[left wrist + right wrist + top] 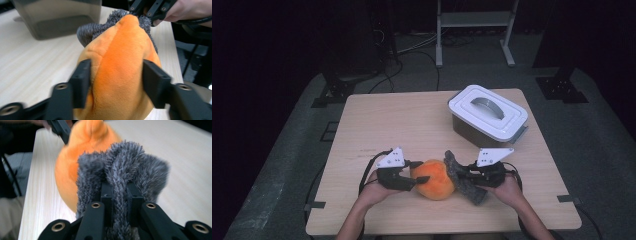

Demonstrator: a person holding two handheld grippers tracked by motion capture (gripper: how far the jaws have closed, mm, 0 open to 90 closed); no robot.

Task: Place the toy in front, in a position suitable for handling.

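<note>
The orange plush toy [435, 178] lies on the bench [397, 120], near its front edge and well in front of the white-lidded box [487, 116]. In the high view its near underside is hidden, and its grey furry part [462, 177] is partly covered by the right gripper [468, 172]. The left gripper [414, 176] meets the toy from the side away from the box. Its own view shows what the high view cannot: the black fingers [81, 83] press into both flanks of the orange body [120, 70], grasping it, with the lower body cut off by the frame. The right gripper view shows its fingers [107, 195] clenched on a fold of the grey fur [125, 167], the orange body blurred behind. The bench is pale wood. Grey floor [592, 145] surrounds it, and the room beyond is dark, with a metal frame [474, 25] barely readable.
</note>
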